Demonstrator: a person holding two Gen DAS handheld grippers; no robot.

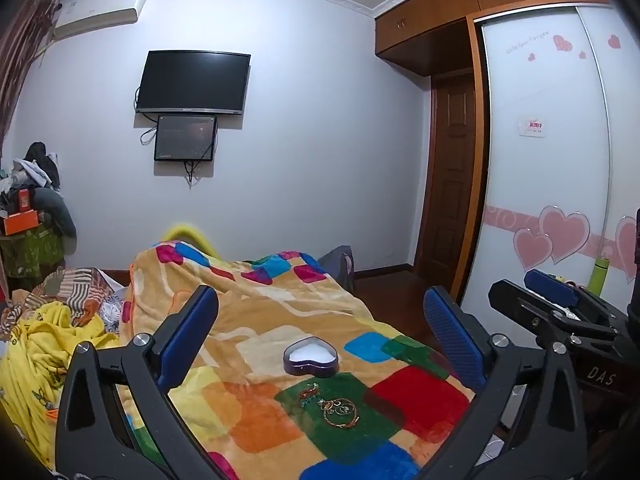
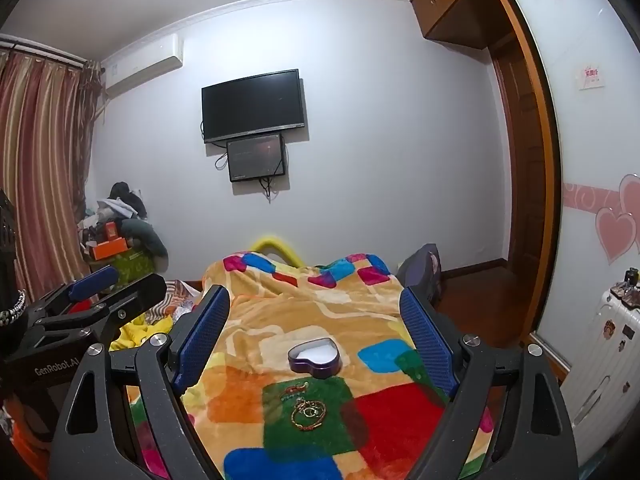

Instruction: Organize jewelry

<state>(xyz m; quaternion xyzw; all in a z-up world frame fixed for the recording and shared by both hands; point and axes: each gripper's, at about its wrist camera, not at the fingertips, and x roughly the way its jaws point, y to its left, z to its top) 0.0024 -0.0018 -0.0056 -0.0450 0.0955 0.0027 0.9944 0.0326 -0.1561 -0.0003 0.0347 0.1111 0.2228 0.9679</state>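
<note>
Both my left claw [image 1: 320, 344] and right claw [image 2: 316, 344] gape wide, empty, above the bed [image 1: 256, 320]. Heart-shaped box [image 1: 311, 357] and bracelet [image 1: 341, 413] lie mid-blanket, near the bed's right edge.

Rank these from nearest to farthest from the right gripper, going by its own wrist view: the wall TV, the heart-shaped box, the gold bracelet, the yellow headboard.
1. gold bracelet, on the green patch of the blanket, just ahead of the right gripper
2. heart-shaped box, open, right behind the bracelet
3. yellow headboard, at the bed's far end
4. wall TV, on the far wall
</note>
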